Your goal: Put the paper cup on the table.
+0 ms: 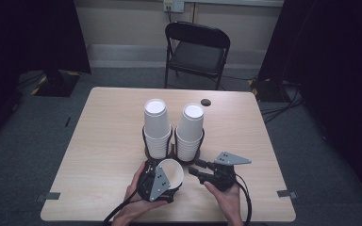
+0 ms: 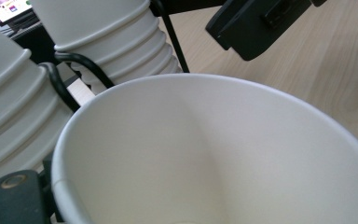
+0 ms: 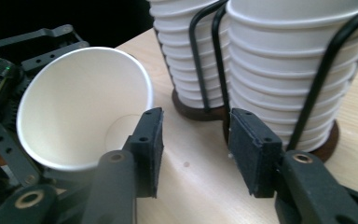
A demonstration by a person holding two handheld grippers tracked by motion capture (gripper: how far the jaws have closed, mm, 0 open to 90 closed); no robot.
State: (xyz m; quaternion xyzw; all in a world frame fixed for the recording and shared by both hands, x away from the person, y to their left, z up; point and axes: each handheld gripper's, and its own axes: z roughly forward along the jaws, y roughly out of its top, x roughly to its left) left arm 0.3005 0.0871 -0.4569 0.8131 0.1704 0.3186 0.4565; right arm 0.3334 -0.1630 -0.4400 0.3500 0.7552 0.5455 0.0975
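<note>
My left gripper (image 1: 162,181) is clamped on a single white paper cup (image 1: 170,172), which lies tipped on its side near my edge of the table (image 1: 108,141), its open mouth turned toward the two stacks. In the left gripper view the cup (image 2: 205,154) takes up most of the picture, mouth toward the camera, with the ribbed stacks just behind it.

My right gripper (image 1: 200,170) sits just right of the cup, low over the table, pointing toward the base of the right stack. Its jaws stand apart with nothing between them; in the right gripper view I see bare tabletop in the gap (image 3: 196,149), and the cup (image 3: 81,105) lies beside the jaw at the left of that view, not pinched.

The left stack of cups (image 1: 157,129) and the right stack of cups (image 1: 190,132) stand side by side in the middle of the table, each in a black wire holder (image 3: 326,70) on a dark round base (image 3: 196,112).

Beyond the table stands a black folding chair (image 1: 197,52)
</note>
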